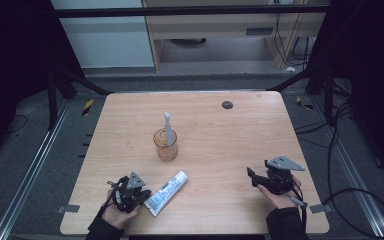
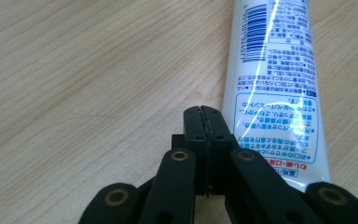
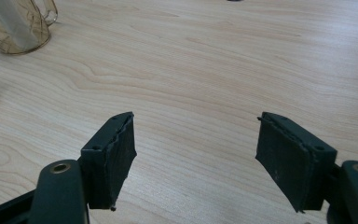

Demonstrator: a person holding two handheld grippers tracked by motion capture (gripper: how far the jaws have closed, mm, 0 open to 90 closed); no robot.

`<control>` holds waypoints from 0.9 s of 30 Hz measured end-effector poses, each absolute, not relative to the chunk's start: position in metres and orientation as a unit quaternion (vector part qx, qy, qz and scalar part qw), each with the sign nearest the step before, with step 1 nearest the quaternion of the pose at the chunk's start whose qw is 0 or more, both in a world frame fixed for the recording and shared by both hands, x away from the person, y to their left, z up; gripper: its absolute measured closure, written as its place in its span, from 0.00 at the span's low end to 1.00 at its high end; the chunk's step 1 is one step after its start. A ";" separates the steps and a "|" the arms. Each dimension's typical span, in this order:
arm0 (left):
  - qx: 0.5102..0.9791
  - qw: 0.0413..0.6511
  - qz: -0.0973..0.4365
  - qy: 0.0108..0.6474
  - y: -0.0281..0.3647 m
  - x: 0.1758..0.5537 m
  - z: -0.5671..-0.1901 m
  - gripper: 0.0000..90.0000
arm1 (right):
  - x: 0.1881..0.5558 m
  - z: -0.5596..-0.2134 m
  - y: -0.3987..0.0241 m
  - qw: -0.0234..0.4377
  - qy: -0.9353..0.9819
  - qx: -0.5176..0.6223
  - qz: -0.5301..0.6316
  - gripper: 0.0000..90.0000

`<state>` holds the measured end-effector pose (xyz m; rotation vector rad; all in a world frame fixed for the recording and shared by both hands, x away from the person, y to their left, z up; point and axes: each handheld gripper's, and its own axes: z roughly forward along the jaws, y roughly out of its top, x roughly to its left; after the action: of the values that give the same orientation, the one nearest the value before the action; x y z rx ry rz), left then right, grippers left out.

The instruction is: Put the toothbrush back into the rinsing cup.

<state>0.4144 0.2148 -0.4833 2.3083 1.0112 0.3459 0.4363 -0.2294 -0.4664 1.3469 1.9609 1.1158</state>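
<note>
The left gripper, jaws pressed together on nothing, sits low over the wood just beside the crimped end of a white toothpaste tube, which lies flat near the table's front edge. Farther in, mid-table, stands an amber glass cup with a grey toothbrush upright in it. The right gripper hovers well apart with jaws spread wide and empty. The pale wooden table stands on grey floor strewn with black cables, dark curtains at both sides.
</note>
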 end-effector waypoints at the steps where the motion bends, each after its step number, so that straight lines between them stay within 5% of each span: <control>1: 0.868 0.294 0.128 0.378 0.213 0.413 -0.484 1.00 | 0.436 -0.466 -0.229 0.253 0.722 0.497 0.411 0.31; 27: 0.886 0.308 0.101 0.331 0.180 0.398 -0.483 1.00 | 0.438 -0.470 -0.232 0.260 0.723 0.499 0.402 0.30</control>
<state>0.3983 0.1802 -0.4827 2.3427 0.8748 0.2669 0.4378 -0.2316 -0.4699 1.3504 1.9577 1.0893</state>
